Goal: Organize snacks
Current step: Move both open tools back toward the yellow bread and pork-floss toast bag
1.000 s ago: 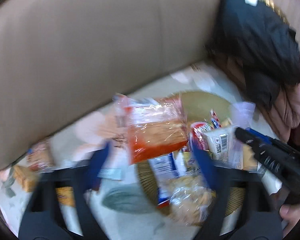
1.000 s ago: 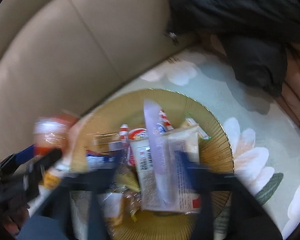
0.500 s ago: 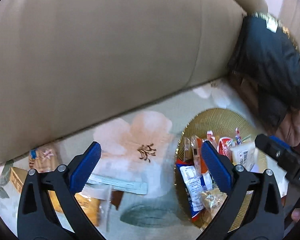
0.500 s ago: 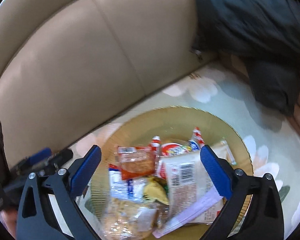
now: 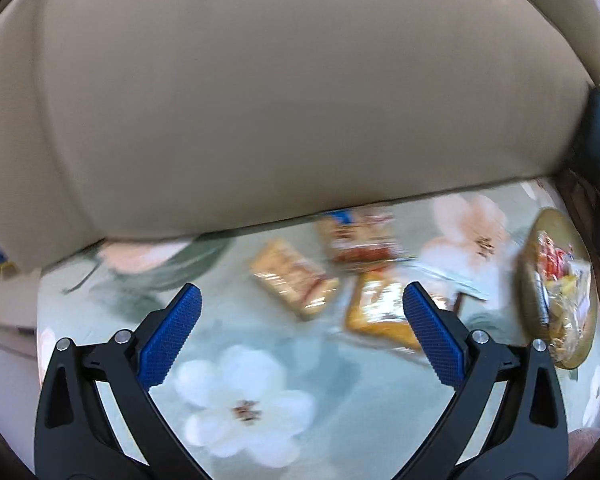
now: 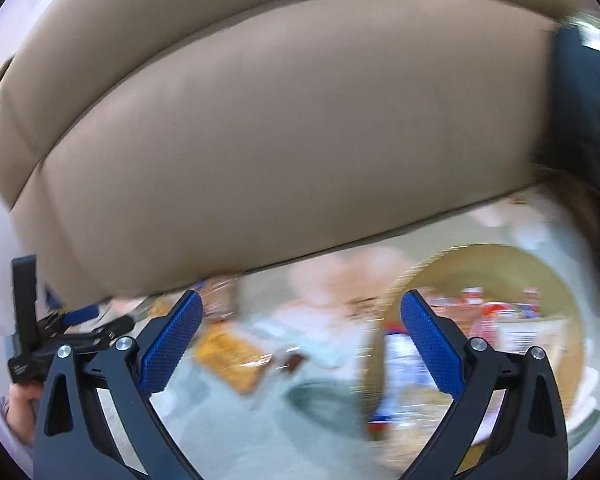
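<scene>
beige leather of a sofa back (image 5: 284,92) fills the upper part of both views. below it, a pale green cover with printed flowers (image 5: 340,420) is seen. the left gripper (image 5: 302,340) is held wide open with nothing between its blue pads. ahead of it, three snack packets (image 5: 290,282) lie loose on the cover at centre frame, blurred. a gold plate (image 5: 534,280) piled with snacks (image 5: 566,292) sits at the right edge. the right gripper (image 6: 300,340) is likewise spread wide and empty, with the plate at lower right of its blurred view. a hand (image 6: 22,408) is seen at lower left there.
</scene>
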Available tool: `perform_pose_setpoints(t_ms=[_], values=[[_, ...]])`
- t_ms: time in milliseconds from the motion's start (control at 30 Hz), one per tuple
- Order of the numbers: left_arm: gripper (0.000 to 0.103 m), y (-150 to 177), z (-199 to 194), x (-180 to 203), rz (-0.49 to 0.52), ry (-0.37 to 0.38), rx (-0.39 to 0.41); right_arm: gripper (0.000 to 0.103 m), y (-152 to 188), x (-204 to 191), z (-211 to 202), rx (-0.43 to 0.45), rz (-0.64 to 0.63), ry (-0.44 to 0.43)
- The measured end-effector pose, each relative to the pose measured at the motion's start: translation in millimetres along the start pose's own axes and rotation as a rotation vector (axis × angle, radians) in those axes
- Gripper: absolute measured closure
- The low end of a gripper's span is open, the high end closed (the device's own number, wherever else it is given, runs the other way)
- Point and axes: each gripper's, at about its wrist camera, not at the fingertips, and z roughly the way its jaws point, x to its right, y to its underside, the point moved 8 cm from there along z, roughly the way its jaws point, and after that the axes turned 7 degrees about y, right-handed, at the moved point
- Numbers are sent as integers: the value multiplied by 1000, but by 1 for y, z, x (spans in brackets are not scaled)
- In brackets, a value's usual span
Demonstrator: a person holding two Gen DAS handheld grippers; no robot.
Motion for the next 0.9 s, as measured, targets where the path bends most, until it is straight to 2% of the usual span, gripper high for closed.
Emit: perform_pose_setpoints(t_ms=[100, 167, 200, 300, 367, 433, 533, 633, 733, 767, 833, 900], values=[[3, 3, 7, -27, -101, 11, -5, 5, 11, -37, 29, -94, -110, -17], [3, 5, 17, -35, -163, 37, -12, 5, 31, -64, 46, -159, -224, -17], [3, 6, 30, -37, -206, 59, -26, 5, 39, -74, 55, -174, -275, -11], [3, 10, 58, -37, -253, 86, -58, 5, 64, -93, 82, -206, -423, 32], [3, 14, 73, -36, -275, 81, -75, 5, 77, -97, 100, -216, -469, 62], [3, 17, 88, -36, -305, 99, -83, 5, 89, -96, 112, -246, -487, 45], [3, 20, 106, -40, -303, 86, -105, 5, 104, -97, 136, -276, -505, 47], [3, 25, 113, -43, -306, 138, -104, 5, 118, -101, 156, -311, -509, 31], [3, 39, 105, -58, -372, 202, -97, 5, 132, -106, 165, -333, -583, 77], [3, 42, 103, -65, -387, 200, -101, 5, 134, -108, 164, -333, -605, 77], [3, 56, 98, -88, -407, 101, -153, 5, 139, -115, 161, -337, -621, 59], [5, 59, 88, -104, -456, 73, -158, 5, 140, -116, 162, -327, -634, 80]])
